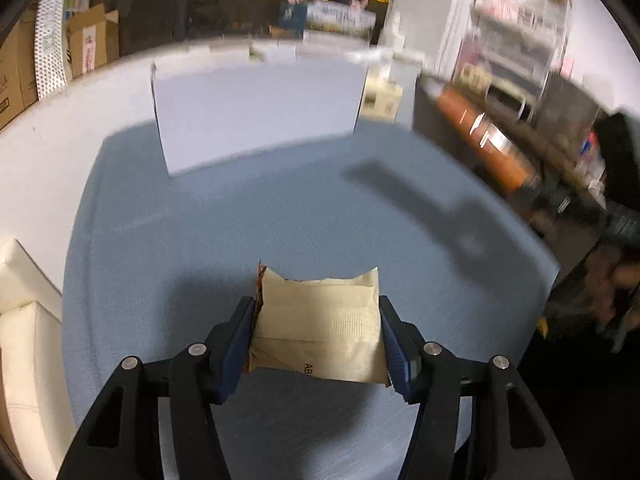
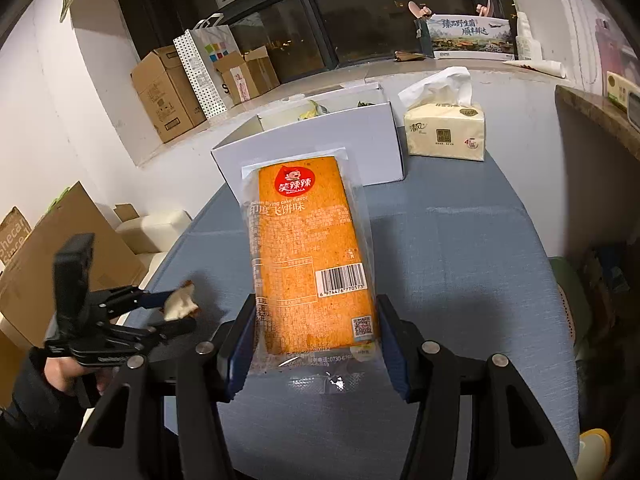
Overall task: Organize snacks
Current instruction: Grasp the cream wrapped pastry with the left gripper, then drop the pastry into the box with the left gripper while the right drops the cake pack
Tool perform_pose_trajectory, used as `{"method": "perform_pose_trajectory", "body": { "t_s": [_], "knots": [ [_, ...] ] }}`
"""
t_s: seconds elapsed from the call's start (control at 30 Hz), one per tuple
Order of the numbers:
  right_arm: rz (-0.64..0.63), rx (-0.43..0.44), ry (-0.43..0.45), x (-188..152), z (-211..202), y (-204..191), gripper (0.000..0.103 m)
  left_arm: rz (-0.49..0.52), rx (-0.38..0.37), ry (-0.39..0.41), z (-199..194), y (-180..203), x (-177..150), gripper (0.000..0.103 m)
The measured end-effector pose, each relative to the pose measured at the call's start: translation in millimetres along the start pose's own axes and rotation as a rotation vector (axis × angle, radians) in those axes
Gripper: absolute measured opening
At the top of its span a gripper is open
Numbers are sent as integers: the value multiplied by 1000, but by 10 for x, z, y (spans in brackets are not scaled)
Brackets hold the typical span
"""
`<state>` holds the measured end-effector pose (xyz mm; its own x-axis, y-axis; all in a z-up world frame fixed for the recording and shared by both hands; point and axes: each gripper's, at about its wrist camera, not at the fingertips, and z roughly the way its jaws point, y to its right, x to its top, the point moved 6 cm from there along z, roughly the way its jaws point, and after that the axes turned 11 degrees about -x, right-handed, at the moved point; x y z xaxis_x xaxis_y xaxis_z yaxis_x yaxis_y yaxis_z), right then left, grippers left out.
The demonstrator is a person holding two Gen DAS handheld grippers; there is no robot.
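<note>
Both tools are loaded, so the step in hand looks like carrying two snacks to the white box at the far side of the desk and dropping them in. The right tool pinches an orange packet by its lower end, pads pressed on both long edges; the packet sticks out forward, its far end reaching toward the box's front wall. To do this well, that far end should clear the box rim before the tool tips down, since the packet is long and held only at one end, so it may sag or swing. The left tool pinches a small beige pouch across its width, pads on both sides, above the blue desk and well short of the box. I would let one tool go first; both at the opening could collide. Some snacks already lie inside. Both tools point forward and slanted down toward the desk; the right view shows the left tool lower left, a hand on its handle. A tissue pack stands just right of the box.
</note>
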<state>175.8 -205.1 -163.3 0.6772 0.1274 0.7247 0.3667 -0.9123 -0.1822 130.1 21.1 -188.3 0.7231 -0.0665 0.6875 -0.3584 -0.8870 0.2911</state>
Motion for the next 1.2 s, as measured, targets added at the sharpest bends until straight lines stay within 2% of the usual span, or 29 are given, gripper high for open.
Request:
{"method": "perform_pose_trajectory", "body": {
  "t_s": [0.17, 0.23, 0.33, 0.47, 0.7, 0.77, 0.8, 0.83, 0.87, 0.93, 1.07, 1.2],
  "knots": [
    [32, 14, 4, 166, 107, 17, 60, -16, -17, 179, -233, 8, 604, 64],
    [57, 27, 7, 362, 178, 24, 60, -20, -12, 222, -278, 2, 842, 64],
    [75, 21, 35, 750, 261, 21, 60, -21, 45, 287, -295, -134, 1379, 64],
    [104, 13, 49, 1295, 444, -12, 60, -52, 64, 321, -120, -410, 2083, 64],
    [115, -84, 59, 2208, 1011, -91, 63, -61, 141, 301, 180, -883, 2839, 68],
    [107, -88, 62, 2400, 1168, -118, 74, -77, 134, 318, 220, -1005, 2950, 90],
    [100, -86, 59, 2524, 1287, -124, 86, -93, 136, 320, 256, -1075, 2985, 103],
    [106, -67, 62, 2598, 1361, -123, 101, -113, 151, 301, 311, -1160, 3010, 103],
    [117, -55, 64, 2656, 1423, -112, 103, -126, 169, 283, 327, -1199, 2968, 103],
    [136, -79, 45, 2697, 1495, -75, 103, -149, 175, 281, 347, -1272, 2914, 103],
    [154, -51, 35, 2619, 1423, -29, 103, -142, 146, 355, 196, -1189, 2686, 103],
    [58, -142, 95, 2442, 1150, -59, 103, -129, 120, 439, -92, -943, 2492, 103]
  ]
}}
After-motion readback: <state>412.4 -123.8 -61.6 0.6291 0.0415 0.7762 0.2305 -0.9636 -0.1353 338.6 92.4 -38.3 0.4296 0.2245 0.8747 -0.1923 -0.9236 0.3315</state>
